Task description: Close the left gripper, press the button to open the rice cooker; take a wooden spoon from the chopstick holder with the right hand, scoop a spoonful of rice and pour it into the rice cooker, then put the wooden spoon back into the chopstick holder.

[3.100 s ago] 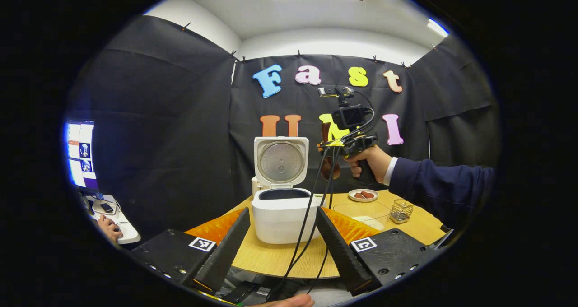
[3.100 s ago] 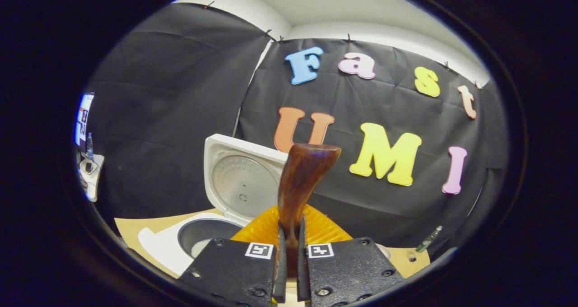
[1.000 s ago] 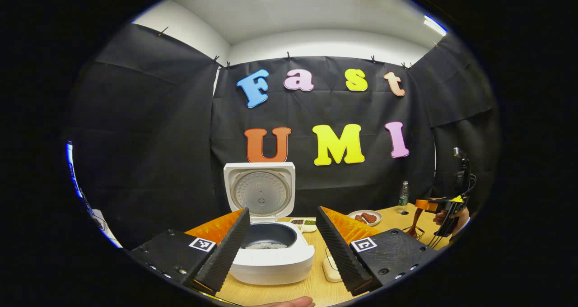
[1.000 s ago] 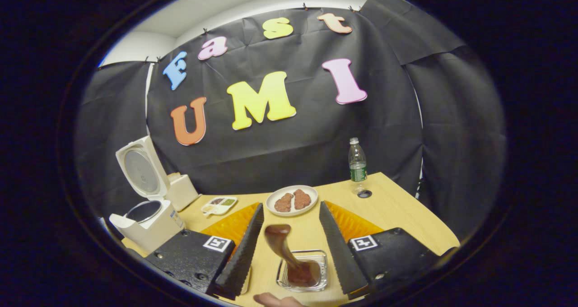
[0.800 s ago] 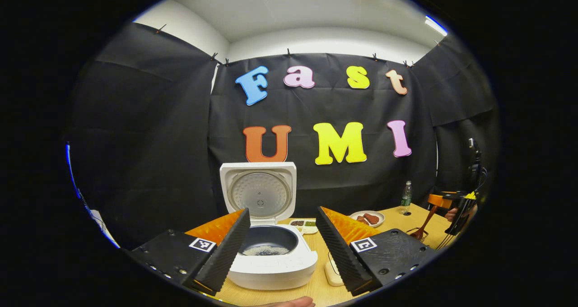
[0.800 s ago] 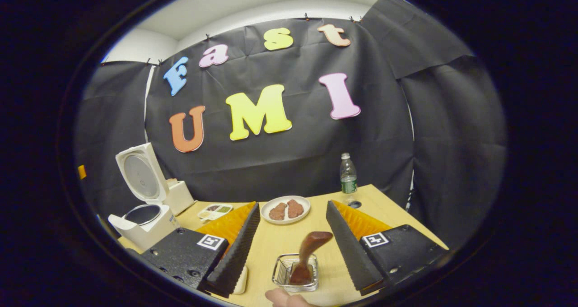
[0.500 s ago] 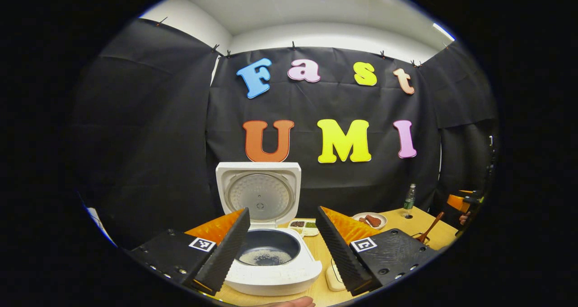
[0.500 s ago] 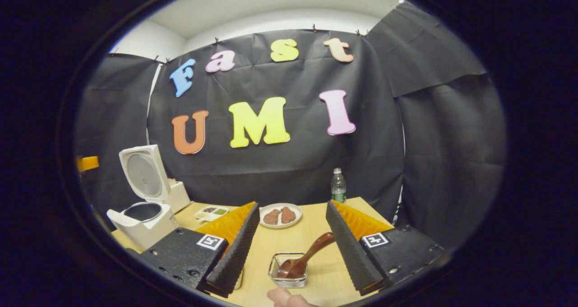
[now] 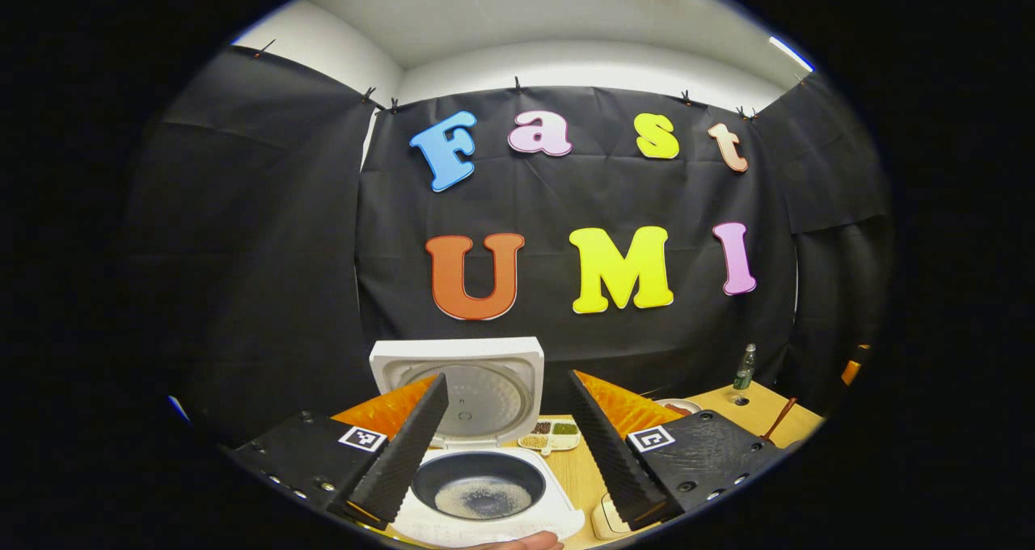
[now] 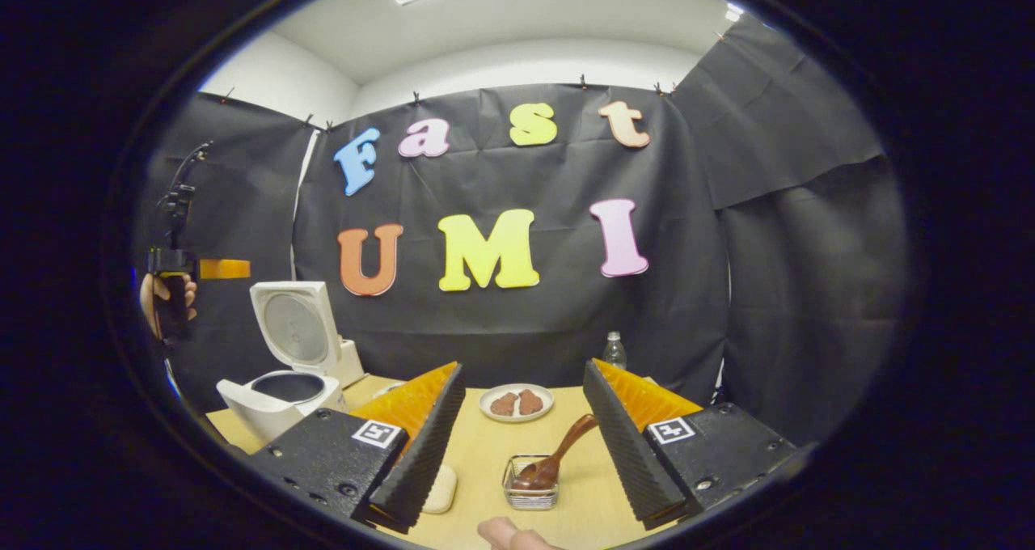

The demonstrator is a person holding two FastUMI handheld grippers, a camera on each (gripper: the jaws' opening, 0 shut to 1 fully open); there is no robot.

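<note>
The white rice cooker [image 9: 485, 526] stands with its lid [image 9: 485, 356] raised, and a layer of rice [image 9: 483, 497] lies in its dark pot. My left gripper [image 9: 507, 376] hovers open just above and before the pot, nothing between its fingers. In the right gripper view the wooden spoon [image 10: 558, 457] leans in the clear chopstick holder [image 10: 530, 497], bowl down, handle toward the right finger. My right gripper [image 10: 523, 365] is open above the holder, apart from the spoon. The rice cooker [image 10: 275, 400] sits far left, with the left gripper [image 10: 202, 269] held by a hand above it.
On the wooden table [image 10: 485, 445] are a plate with brown pieces [image 10: 516, 402], a water bottle [image 10: 613, 349], a small white object [image 10: 441, 479] and a sectioned dish [image 9: 551, 433]. A thumb [image 10: 501, 530] shows at the bottom edge.
The right gripper let go of the spoon in the holder, opened and drew back. The left gripper moved closer over the open cooker, and the spoon tipped to lean right.
</note>
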